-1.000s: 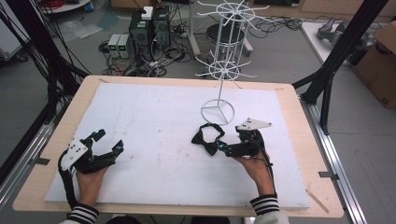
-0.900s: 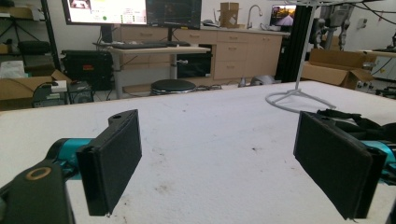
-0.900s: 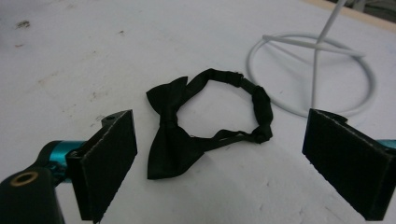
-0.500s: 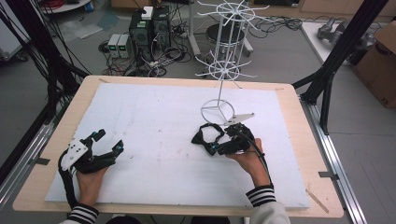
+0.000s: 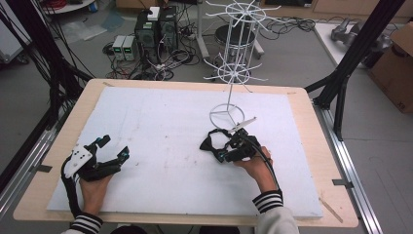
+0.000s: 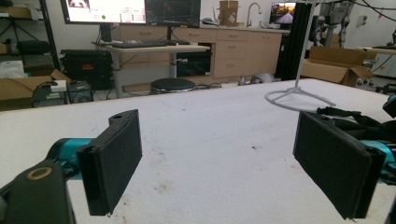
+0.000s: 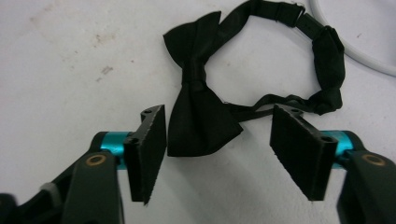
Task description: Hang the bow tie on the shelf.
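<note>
A black bow tie (image 5: 210,143) with its neck strap lies flat on the white table cover, just in front of the wire stand's base ring (image 5: 227,116). My right gripper (image 5: 223,147) is low over it. In the right gripper view one wing of the bow tie (image 7: 201,116) lies between the pads; the left pad (image 7: 148,149) is close to the wing's edge and the right pad (image 7: 299,149) stands clear of it. These jaws have just been closing, with a gap still showing. My left gripper (image 5: 115,146) rests open at the near left, with nothing between its pads (image 6: 116,158).
A tall white wire display stand (image 5: 228,73) rises from the ring base behind the bow tie; its base (image 6: 294,95) shows far off in the left gripper view. The white cover (image 5: 160,117) lies on a wooden table (image 5: 326,161). Black frame posts flank both sides.
My right hand has slid left and slightly down onto the bow tie, and its jaws have narrowed around one wing. The left hand and the bow tie have stayed put.
</note>
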Demonstrator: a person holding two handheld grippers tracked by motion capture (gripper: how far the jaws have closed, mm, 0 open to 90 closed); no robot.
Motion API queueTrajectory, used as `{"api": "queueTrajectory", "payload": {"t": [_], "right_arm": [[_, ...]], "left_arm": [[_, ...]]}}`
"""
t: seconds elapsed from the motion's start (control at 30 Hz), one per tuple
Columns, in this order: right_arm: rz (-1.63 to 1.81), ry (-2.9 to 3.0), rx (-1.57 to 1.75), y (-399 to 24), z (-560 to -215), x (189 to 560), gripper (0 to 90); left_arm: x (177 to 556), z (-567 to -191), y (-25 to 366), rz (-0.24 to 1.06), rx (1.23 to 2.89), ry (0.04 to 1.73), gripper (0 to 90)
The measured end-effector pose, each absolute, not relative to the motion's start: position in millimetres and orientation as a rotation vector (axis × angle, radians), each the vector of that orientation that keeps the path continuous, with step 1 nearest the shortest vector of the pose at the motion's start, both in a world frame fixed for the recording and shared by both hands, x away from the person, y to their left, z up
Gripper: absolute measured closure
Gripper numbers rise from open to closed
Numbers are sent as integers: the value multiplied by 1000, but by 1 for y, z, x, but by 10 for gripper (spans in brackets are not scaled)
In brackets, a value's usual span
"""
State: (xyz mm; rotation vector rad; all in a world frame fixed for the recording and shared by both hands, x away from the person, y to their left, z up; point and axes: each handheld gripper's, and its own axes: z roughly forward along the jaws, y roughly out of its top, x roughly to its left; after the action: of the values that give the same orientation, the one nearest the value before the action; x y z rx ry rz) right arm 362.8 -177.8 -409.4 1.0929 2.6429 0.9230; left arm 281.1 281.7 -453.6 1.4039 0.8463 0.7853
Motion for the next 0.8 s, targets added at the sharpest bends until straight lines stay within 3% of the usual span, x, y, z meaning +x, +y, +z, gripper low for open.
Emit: {"api": "queueTrajectory", "payload": {"t": [0.33, 0.53, 0.8], "right_arm": [[856, 2670, 1129, -174, -415, 368, 537], [824, 2677, 1180, -171, -420, 372, 563], [841, 2696, 1224, -171, -420, 371, 711]], "left_arm": [[281, -454, 282, 783, 1406, 841, 158], [281, -454, 282, 783, 1406, 840, 158], [281, -454, 282, 782, 1404, 844, 158]]}}
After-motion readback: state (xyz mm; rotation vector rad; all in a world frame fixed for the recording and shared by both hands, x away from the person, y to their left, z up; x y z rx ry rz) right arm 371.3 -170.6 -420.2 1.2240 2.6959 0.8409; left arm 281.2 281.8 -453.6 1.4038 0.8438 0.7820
